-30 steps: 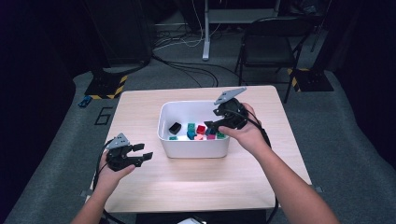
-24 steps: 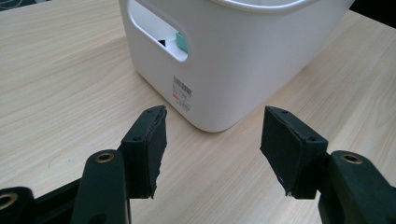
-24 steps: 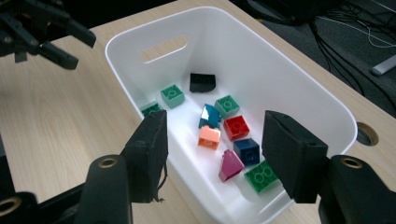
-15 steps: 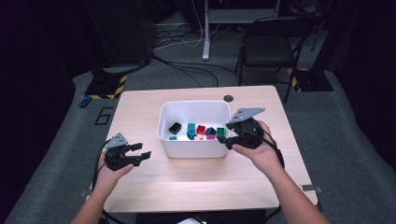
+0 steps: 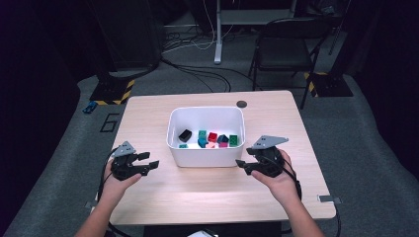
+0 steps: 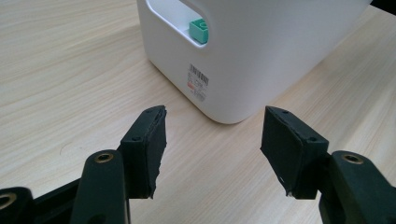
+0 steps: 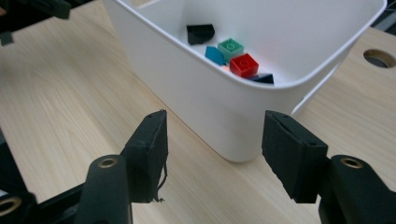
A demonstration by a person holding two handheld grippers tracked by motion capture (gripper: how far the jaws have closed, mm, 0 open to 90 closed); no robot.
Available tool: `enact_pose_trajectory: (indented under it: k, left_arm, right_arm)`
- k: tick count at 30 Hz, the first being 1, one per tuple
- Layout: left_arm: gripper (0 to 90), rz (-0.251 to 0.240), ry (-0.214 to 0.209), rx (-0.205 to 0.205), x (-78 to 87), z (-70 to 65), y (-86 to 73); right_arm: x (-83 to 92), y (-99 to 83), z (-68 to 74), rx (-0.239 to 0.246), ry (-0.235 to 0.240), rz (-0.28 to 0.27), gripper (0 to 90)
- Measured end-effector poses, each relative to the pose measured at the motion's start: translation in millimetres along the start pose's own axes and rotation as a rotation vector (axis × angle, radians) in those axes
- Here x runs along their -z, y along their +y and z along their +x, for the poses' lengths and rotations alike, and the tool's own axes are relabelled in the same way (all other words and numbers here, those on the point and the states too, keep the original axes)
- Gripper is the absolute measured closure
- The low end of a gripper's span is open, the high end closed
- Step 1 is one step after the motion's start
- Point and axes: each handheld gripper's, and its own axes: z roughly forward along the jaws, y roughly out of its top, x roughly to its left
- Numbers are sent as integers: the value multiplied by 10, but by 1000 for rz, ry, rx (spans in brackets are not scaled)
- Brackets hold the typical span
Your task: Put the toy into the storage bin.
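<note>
In the left gripper view, the white tub (image 6: pixel 252 60) ahead of the jaws runs off the top edge, so its rim is cut away. Through its handle slot only a corner of a green brick (image 6: pixel 199 31) shows. The label (image 6: pixel 198 81) print is too small to read.

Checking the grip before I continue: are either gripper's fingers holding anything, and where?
Nothing is held: left gripper and right gripper stand open beside the white bin.

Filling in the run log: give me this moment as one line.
left hand-held gripper: open, empty, left of bin | right hand-held gripper: open, empty, right of bin | bricks: in bin
</note>
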Motion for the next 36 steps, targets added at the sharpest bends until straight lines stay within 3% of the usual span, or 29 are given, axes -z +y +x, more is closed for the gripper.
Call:
enact_pose_trajectory:
  k: [3, 9, 14, 20, 24, 29, 36]
  left_arm:
    - [401, 1, 11, 5, -10, 29, -22]
    - [401, 10, 19, 30, -44, 73, -62]
    - [400, 30, 29, 27, -67, 108, -91]
    - [400, 64, 44, 28, -129, 141, -147]
    - [400, 74, 38, 42, -168, 167, -183]
    - [400, 92, 34, 50, -216, 193, -217]
    - [397, 106, 44, 77, -237, 261, -264]
  right_arm:
    - [-77, -113, 2, 2, -28, 20, 398]
    - [-209, -304, 13, -13, -22, 18, 396]
    - [-336, -452, -25, -5, -65, 42, 395]
    - [-429, -598, -104, -89, -42, 45, 384]
    - [-462, -683, -131, -103, -71, 52, 383]
    - [-484, -799, -205, -124, -160, 55, 383]
    - [-513, -880, -331, -154, -171, 85, 382]
